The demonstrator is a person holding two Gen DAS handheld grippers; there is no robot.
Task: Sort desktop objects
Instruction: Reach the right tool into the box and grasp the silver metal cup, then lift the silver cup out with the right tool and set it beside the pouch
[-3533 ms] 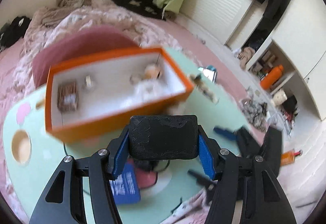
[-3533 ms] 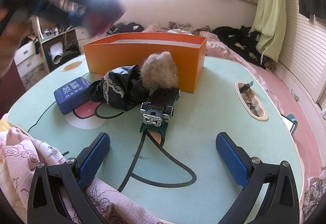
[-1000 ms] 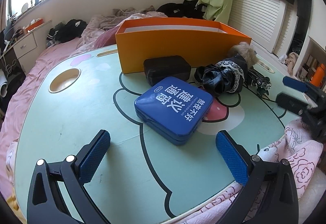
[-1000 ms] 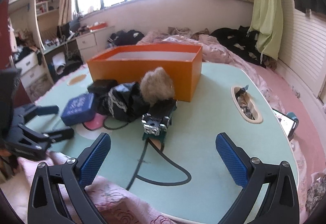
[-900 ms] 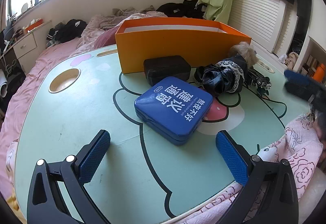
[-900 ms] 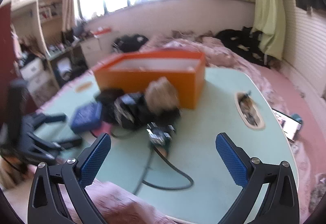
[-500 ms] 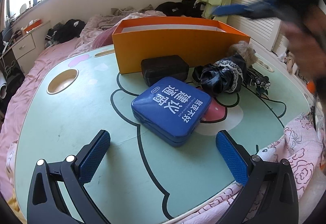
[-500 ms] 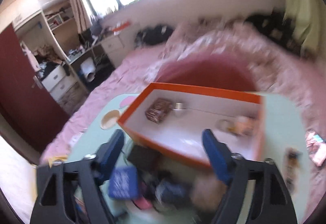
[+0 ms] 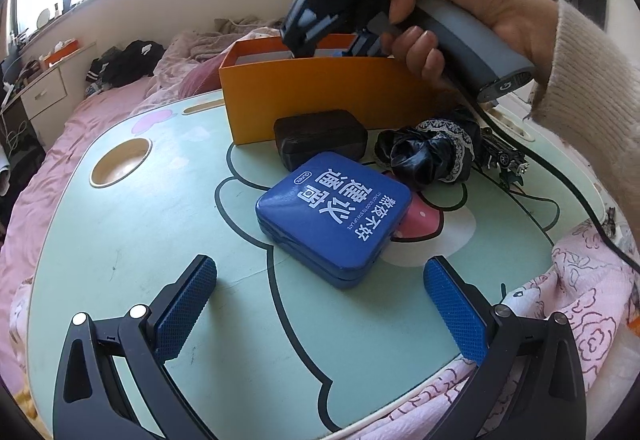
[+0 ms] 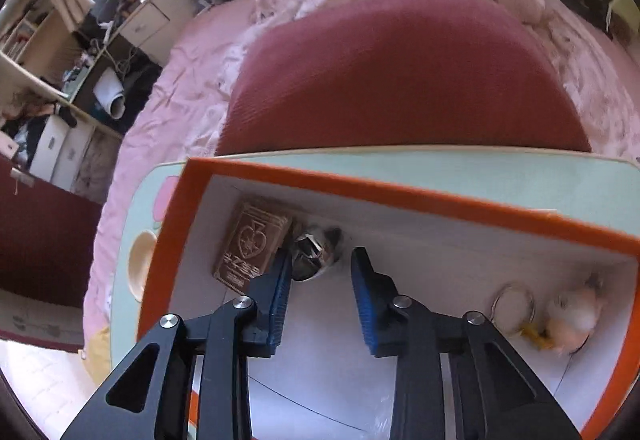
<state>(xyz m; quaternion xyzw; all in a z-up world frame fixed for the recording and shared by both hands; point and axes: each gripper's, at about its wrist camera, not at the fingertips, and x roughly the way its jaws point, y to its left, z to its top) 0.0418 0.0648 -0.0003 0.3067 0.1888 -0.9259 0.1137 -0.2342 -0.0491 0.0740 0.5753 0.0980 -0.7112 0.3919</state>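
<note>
My left gripper is open and empty, low over the green table, just short of a blue tin. Behind the tin lie a black case, a black lace-trimmed bundle and a toy car. My right gripper reaches down into the orange box, also seen from the left wrist. Its jaws are partly open with nothing between them, just above a shiny metal object beside a brown card deck.
A key ring and a fluffy cream toy lie at the box's right end. A round cup hole is sunk in the table's left side. A dark red cushion and pink bedding lie beyond the table.
My right gripper has risen from the table's front, swung over the orange box and dropped into it, jaws narrowed. My left gripper has let go of the black case, which now lies beside the box.
</note>
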